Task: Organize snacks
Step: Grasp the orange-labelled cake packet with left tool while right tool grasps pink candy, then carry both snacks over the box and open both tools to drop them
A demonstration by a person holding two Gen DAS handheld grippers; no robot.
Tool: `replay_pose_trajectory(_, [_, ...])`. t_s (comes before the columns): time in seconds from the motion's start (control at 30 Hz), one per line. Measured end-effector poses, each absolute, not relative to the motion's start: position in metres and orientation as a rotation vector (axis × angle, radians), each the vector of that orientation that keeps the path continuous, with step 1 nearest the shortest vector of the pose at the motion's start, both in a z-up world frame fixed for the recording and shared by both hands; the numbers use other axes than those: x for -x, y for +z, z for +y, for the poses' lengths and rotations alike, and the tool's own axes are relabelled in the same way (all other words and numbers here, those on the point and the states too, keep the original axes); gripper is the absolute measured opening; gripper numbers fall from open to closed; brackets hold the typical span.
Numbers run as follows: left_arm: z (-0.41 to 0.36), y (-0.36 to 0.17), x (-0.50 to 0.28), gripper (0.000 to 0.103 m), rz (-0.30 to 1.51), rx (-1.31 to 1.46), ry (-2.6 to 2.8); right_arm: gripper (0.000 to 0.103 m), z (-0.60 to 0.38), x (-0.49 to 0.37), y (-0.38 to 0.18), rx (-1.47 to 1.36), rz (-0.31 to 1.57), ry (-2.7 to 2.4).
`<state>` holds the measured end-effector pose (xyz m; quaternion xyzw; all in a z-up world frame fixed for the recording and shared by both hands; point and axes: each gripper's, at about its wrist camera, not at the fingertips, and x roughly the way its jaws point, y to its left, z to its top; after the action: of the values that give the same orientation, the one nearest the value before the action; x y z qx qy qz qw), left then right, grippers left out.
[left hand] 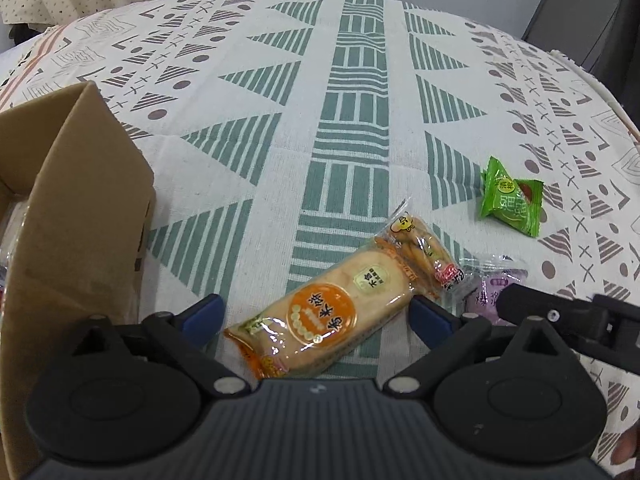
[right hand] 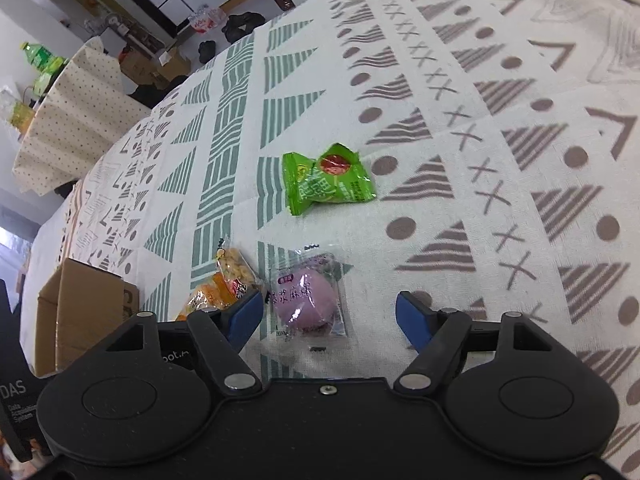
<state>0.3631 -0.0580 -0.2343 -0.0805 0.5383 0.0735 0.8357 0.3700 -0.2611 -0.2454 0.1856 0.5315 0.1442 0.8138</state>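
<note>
A patterned tablecloth (left hand: 360, 80) of green and grey triangles covers the table, with shoes and boxes on the floor beyond its far edge. Left of the left gripper (left hand: 316, 314) stands an open cardboard box (left hand: 80, 200); something shows inside it at the frame's edge, but what it is cannot be told. Four snacks lie loose on the cloth, so most of the sorting looks to be left.

The left gripper's jaws stand wide, one on either side of the rice cracker packet (left hand: 324, 312), whose near end lies between them without the pads pressing it. Just beyond that packet lies a packet of stick snacks (left hand: 424, 248), touching it. The right gripper (right hand: 330, 314) is also spread, empty, with the purple mochi packet (right hand: 308, 300) between its fingers, nearer the left one. Further ahead of it, apart from the rest, lies the green candy packet (right hand: 326, 178).
</note>
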Motion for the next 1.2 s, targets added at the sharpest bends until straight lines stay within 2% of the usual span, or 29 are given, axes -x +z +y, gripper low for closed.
replay_pose_trajectory(0.07, [-0.056,-0.233,-0.361,0.087,1.135,0.177,0.16,0.071,-0.258,-0.371,-0.246,-0.389,1.132,0.311])
replay_pose_trajectory(0.13, [-0.054,-0.23,-0.359,0.073,1.132,0.191,0.165,0.07,-0.254,-0.372,-0.246,-0.366,1.124,0.314])
replay_pose_trajectory(0.33, [-0.05,-0.227,-0.353,0.063,1.146,0.221,0.156,0.068,-0.243,-0.371,-0.244,-0.327,1.12,0.337])
replay_pose_trajectory(0.47, [-0.052,-0.226,-0.345,0.057,1.156,0.217,0.144,0.058,-0.236,-0.37,-0.245,-0.277,1.115,0.333])
replay_pose_trajectory(0.5, [-0.053,-0.226,-0.342,0.053,1.159,0.222,0.143,0.053,-0.234,-0.369,-0.245,-0.258,1.113,0.332])
replay_pose_trajectory(0.53, [-0.053,-0.226,-0.34,0.045,1.16,0.225,0.146,0.05,-0.232,-0.369,-0.246,-0.242,1.112,0.332])
replay_pose_trajectory(0.57, [-0.054,-0.225,-0.338,0.04,1.162,0.23,0.15,0.042,-0.232,-0.369,-0.245,-0.232,1.113,0.33])
replay_pose_trajectory(0.6, [-0.053,-0.224,-0.336,0.035,1.163,0.242,0.152,0.039,-0.233,-0.368,-0.245,-0.238,1.116,0.333])
replay_pose_trajectory(0.8, [-0.055,-0.208,-0.325,0.034,1.132,0.263,0.155,0.034,-0.239,-0.363,-0.239,-0.271,1.124,0.349])
replay_pose_trajectory(1.2, [-0.05,-0.154,-0.303,0.034,1.025,0.267,0.189,0.033,-0.241,-0.349,-0.204,-0.341,1.033,0.431])
